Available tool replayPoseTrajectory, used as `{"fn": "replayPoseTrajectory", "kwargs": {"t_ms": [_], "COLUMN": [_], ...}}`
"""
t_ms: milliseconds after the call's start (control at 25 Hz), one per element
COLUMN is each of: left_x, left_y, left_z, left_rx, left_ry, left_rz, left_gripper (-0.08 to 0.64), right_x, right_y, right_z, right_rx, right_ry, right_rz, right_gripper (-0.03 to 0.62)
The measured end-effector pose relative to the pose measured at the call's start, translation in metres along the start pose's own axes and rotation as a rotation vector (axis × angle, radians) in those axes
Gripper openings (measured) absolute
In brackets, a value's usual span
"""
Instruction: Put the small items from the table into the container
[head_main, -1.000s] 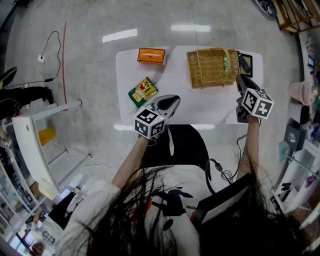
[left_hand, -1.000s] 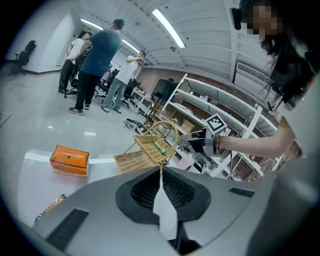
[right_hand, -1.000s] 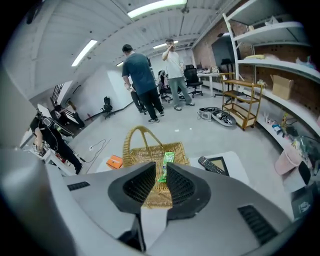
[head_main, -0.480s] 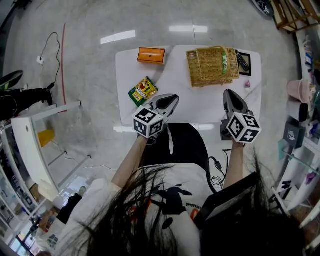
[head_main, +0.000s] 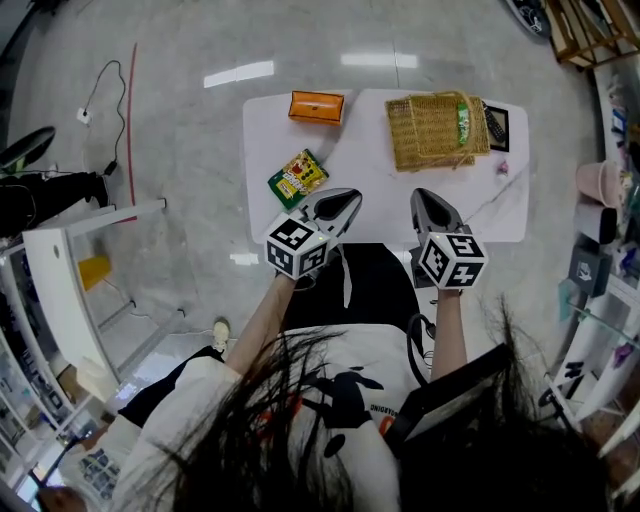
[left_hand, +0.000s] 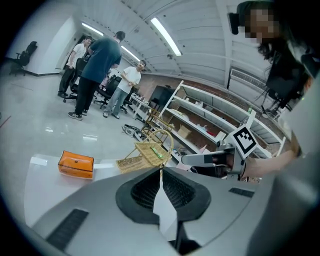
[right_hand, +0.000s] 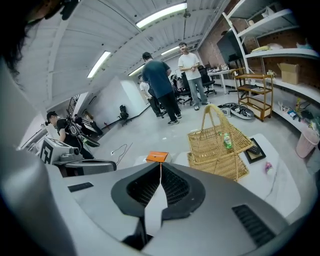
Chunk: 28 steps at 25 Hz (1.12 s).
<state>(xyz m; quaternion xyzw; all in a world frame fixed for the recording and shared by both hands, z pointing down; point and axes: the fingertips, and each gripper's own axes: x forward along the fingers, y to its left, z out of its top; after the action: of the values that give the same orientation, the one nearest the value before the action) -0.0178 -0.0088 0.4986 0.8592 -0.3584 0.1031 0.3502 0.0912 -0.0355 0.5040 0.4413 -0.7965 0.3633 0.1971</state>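
We take the wicker basket (head_main: 437, 130) as our mark. It stands upright on the far part of the white table (head_main: 380, 190), with its handle arched over it. A small green item (head_main: 463, 122) lies inside, against the basket's right wall as the head view shows it.

Three small things lie outside the basket:
- The orange box (head_main: 316, 106) is to its left, apart from it, near the table's far edge.
- The yellow and green snack pack (head_main: 297, 177) is also to its left, well apart and nearer to us.
- A small pink item (head_main: 503, 167) lies near the basket's near right corner.

A black tray (head_main: 496, 127) with a remote on it sits just beside the basket's right side.

We hold both tools on the near side of the basket, clear of it. The left gripper (head_main: 350, 196) is to the near left, its jaws narrow, tips meeting, nothing between them. The right gripper (head_main: 420, 196) is directly on the near side, its jaws closing right together on nothing.
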Motion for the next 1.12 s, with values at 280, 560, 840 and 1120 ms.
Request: {"fn": "replayPoseTrajectory", "kwargs": {"t_ms": [280, 560, 840, 1120], "left_x": [-0.027, -0.046, -0.064, -0.084], "left_y": [0.011, 0.02, 0.029, 0.055], "left_z": [-0.006, -0.018, -0.019, -0.028], "left_rx": [-0.007, 0.021, -0.002, -0.039], "left_ry": [0.015, 0.051, -0.008, -0.021], "left_rz": [0.01, 0.006, -0.001, 0.018], "left_gripper": [0.01, 0.008, 0.008, 0.009], "right_x": [0.019, 0.027, 0.033, 0.06], "right_y": [0.039, 0.059, 0.072, 0.098], "right_z": [-0.01, -0.025, -0.037, -0.058], "right_rx": [0.004, 0.04, 0.018, -0.04], "right_ry": [0.005, 0.024, 0.04, 0.108], "right_rz": [0.034, 0.05, 0.041, 0.077], "right_gripper": [0.02, 0.02, 0.02, 0.021]}}
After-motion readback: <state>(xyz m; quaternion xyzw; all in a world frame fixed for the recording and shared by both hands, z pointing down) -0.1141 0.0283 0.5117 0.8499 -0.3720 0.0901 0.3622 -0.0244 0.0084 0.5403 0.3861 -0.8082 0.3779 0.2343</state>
